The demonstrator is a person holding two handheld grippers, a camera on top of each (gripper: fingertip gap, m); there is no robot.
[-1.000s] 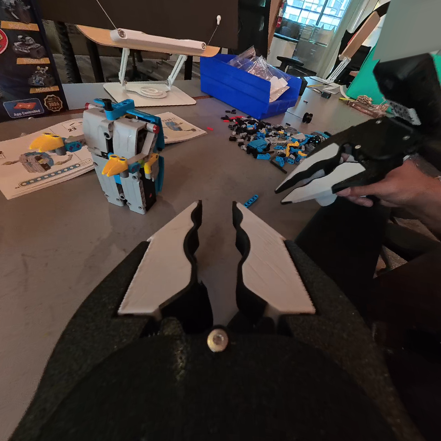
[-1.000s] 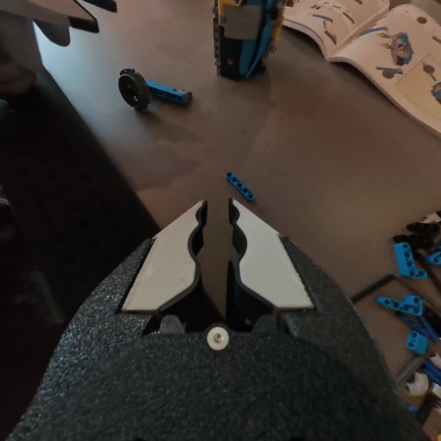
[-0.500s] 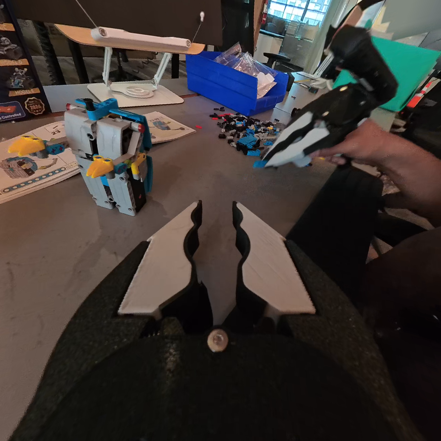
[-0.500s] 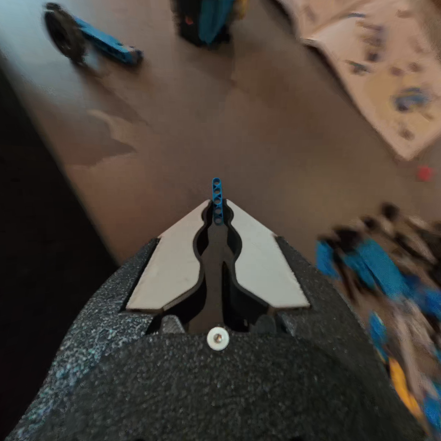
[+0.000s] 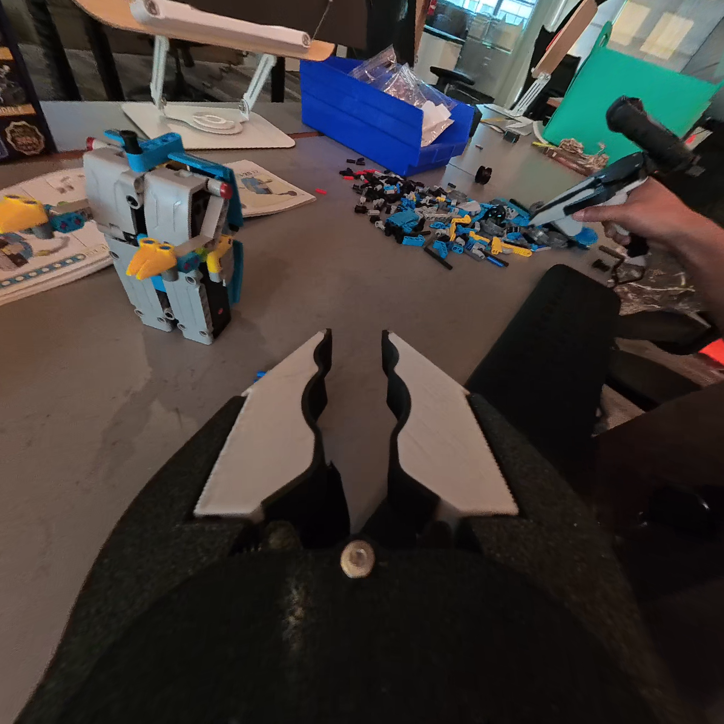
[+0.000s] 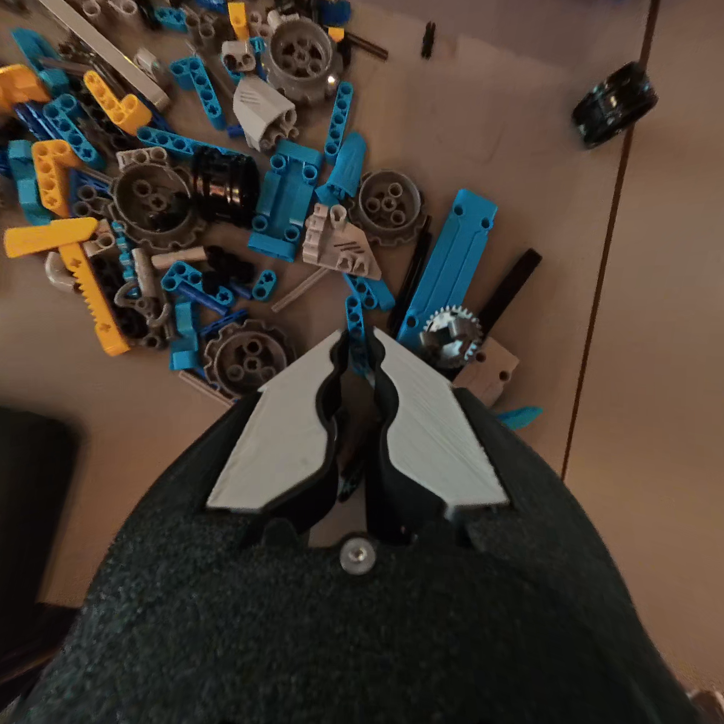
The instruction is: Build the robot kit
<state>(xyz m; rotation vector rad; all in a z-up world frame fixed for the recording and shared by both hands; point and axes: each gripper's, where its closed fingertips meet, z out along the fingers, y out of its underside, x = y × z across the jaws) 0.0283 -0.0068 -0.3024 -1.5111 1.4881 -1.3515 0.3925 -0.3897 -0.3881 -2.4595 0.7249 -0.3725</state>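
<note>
Left wrist view: the left gripper [image 5: 355,333] is empty, jaws apart, the toy robot [image 5: 168,235] at ten o'clock.

Right wrist view: the right gripper [image 6: 356,333] pinches a thin blue beam [image 6: 355,319] above the parts pile [image 6: 203,188] at eleven o'clock; with so small a grip, the beam may slip.

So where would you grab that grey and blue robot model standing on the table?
The model stands upright, so probably pinch its blocky grey lower half side to side, coming from the front with the open left gripper. That part is straight-sided; higher up the yellow claws jut out. The right gripper is shut on a blue beam.
</note>
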